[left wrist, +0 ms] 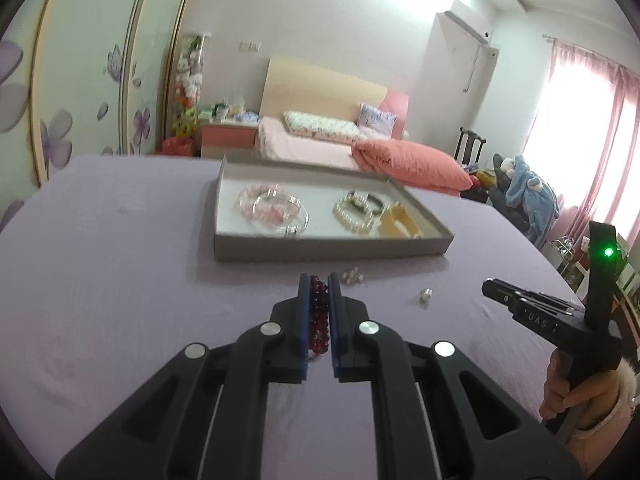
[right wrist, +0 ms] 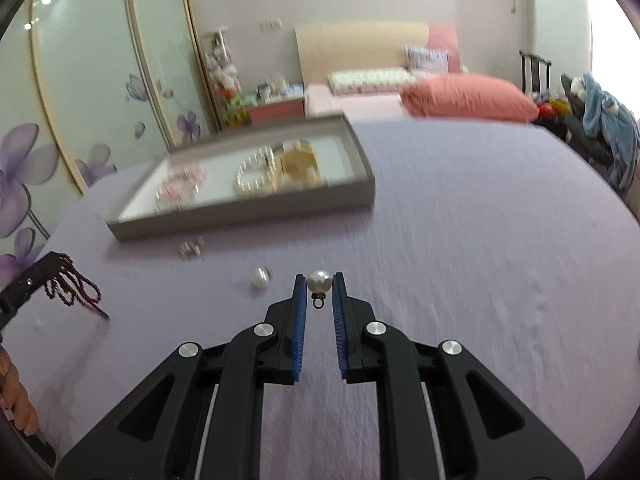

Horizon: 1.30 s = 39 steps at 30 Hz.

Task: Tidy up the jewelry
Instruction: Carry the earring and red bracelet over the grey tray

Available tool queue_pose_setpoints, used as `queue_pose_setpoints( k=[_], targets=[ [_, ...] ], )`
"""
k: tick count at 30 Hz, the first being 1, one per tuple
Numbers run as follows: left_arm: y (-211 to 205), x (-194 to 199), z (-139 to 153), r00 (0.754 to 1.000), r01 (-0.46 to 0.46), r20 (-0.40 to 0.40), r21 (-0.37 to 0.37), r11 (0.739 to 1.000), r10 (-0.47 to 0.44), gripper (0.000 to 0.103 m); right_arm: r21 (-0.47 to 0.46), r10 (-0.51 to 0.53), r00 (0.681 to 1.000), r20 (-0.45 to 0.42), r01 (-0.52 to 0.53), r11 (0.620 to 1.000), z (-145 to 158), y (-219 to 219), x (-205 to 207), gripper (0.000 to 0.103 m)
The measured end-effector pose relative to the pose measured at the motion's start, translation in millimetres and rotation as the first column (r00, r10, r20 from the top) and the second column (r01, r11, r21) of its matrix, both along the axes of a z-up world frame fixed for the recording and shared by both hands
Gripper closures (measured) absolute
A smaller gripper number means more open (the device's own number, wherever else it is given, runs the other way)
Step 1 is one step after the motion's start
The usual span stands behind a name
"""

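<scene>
My left gripper [left wrist: 319,280] is shut on a dark red bead bracelet [left wrist: 319,316], held above the purple tablecloth; the bracelet hangs from it in the right wrist view [right wrist: 74,294]. My right gripper [right wrist: 319,280] is shut on a pearl earring [right wrist: 318,282] with a small ring under it. A grey tray [left wrist: 320,246] ahead holds a pink bead bracelet [left wrist: 260,206], a silver bangle [left wrist: 294,216], a pearl bracelet [left wrist: 354,214] and a gold piece [left wrist: 400,220]. The tray also shows, blurred, in the right wrist view [right wrist: 240,216].
Small silver pieces [left wrist: 352,276] lie on the cloth before the tray, and one more [left wrist: 426,294] to the right. Another pearl earring [right wrist: 260,278] lies left of my right gripper. A bed with a pink duvet [left wrist: 412,164] stands behind the table.
</scene>
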<state>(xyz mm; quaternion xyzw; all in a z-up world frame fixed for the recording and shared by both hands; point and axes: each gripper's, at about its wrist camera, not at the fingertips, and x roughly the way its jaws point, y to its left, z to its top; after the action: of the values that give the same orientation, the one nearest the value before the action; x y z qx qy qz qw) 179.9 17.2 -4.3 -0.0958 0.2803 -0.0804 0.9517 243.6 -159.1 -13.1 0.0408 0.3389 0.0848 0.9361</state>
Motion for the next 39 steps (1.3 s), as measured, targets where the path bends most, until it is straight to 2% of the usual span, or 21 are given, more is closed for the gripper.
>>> queue_pose_setpoints(
  k=[9, 14, 23, 32, 39],
  targets=[
    [-21, 10, 29, 0.985, 0.003, 0.172, 0.046, 0.999, -0.011, 0.094, 0.025, 0.022, 0.985, 0.172, -0.026, 0.999, 36, 16, 11, 0.089],
    [-28, 15, 35, 0.974, 0.013, 0.226, 0.07, 0.997, -0.028, 0.094, 0.032, 0.042, 0.97, 0.238, -0.051, 0.998, 45, 25, 10, 0.089],
    [-24, 28, 38, 0.967, -0.034, 0.255, 0.051, 0.998, 0.02, 0.094, 0.0, 0.062, 0.941, 0.332, -0.066, 0.998, 51, 34, 6, 0.089],
    [-25, 35, 38, 0.964, -0.025, 0.265, 0.052, 0.998, 0.01, 0.094, 0.0, 0.077, 0.934, 0.348, -0.082, 0.997, 53, 40, 14, 0.089],
    [-24, 68, 41, 0.96, -0.037, 0.28, 0.059, 0.998, 0.019, 0.094, 0.006, 0.072, 0.93, 0.361, -0.08, 0.997, 53, 44, 40, 0.089]
  ],
)
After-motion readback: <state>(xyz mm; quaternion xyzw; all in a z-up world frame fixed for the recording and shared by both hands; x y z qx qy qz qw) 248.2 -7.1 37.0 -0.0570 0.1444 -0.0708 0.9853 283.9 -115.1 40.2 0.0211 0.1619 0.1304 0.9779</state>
